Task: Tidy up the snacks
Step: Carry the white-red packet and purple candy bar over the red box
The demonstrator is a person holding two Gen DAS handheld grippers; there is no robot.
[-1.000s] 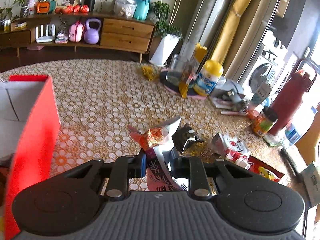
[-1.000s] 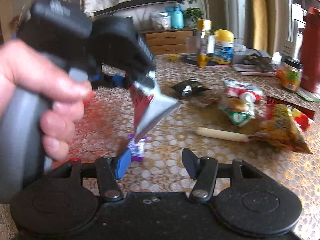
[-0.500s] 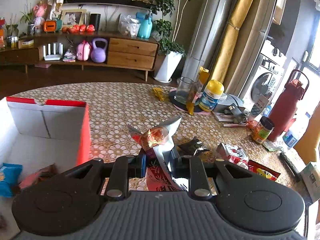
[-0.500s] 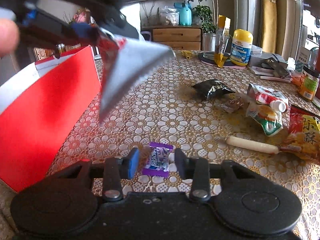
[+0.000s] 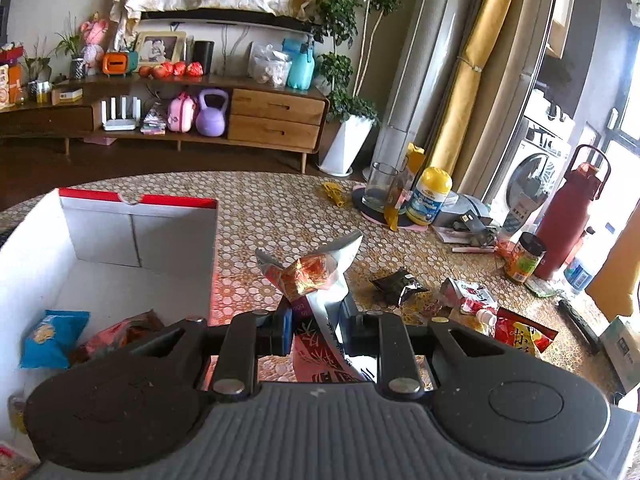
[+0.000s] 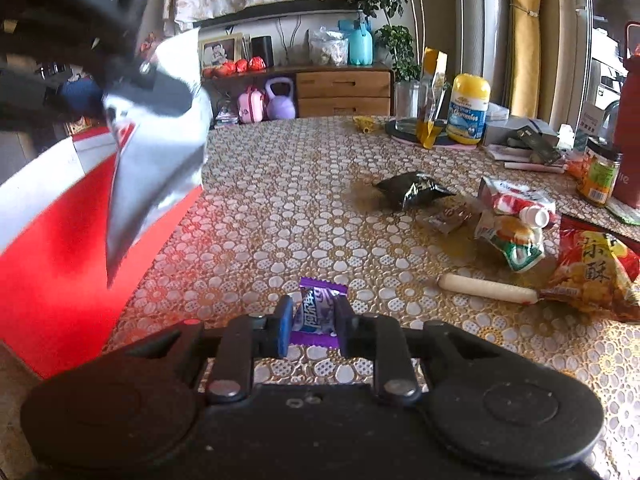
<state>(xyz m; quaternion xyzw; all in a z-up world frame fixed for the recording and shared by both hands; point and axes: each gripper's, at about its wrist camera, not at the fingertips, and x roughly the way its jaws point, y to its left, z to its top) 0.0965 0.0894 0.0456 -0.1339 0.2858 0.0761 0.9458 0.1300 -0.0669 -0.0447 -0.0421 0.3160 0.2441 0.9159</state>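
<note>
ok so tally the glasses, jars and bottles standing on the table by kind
glass: 1
black-lidded jar: 1
bottles: 2, yellow-capped bottle and red flask
total: 4
blue thing beside the flask: too small to tell, not counted

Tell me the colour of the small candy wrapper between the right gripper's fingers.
Purple, with white lettering; the right wrist view shows it best.
</note>
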